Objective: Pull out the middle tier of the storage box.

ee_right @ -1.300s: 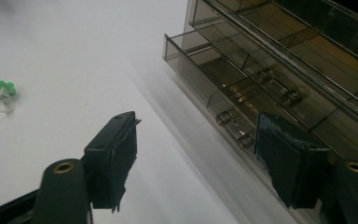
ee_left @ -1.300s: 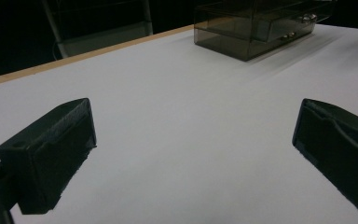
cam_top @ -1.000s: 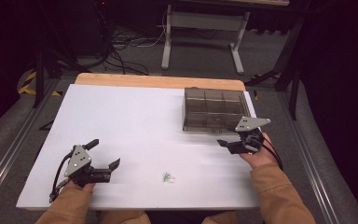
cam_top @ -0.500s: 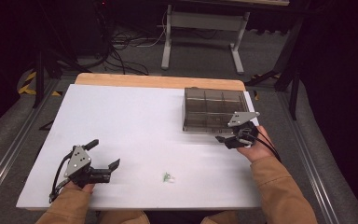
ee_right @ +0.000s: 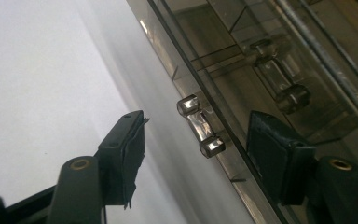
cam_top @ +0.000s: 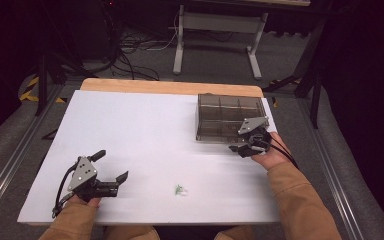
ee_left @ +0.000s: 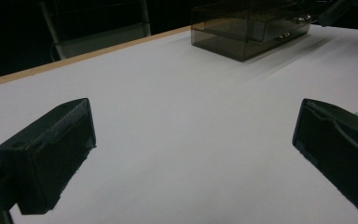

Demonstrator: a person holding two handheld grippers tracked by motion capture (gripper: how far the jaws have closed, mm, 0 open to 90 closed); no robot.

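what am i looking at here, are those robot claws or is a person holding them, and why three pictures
A person sits at the table and holds a two-jaw hand gripper in each hand; no robot arm. The high view looks down from above. The other two come from cameras riding on each gripper, looking along its black jaws. The left gripper is open and holds nothing. The right gripper is open at the smoky clear drawer box, its jaws either side of a small clear handle and just been closing, not gripping yet. A tiny green thing lies near the front edge.

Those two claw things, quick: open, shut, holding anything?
Left gripper: open, holding nothing.
Right gripper: open, its jaws just closing a little, on either side of the drawer handle, not gripping.
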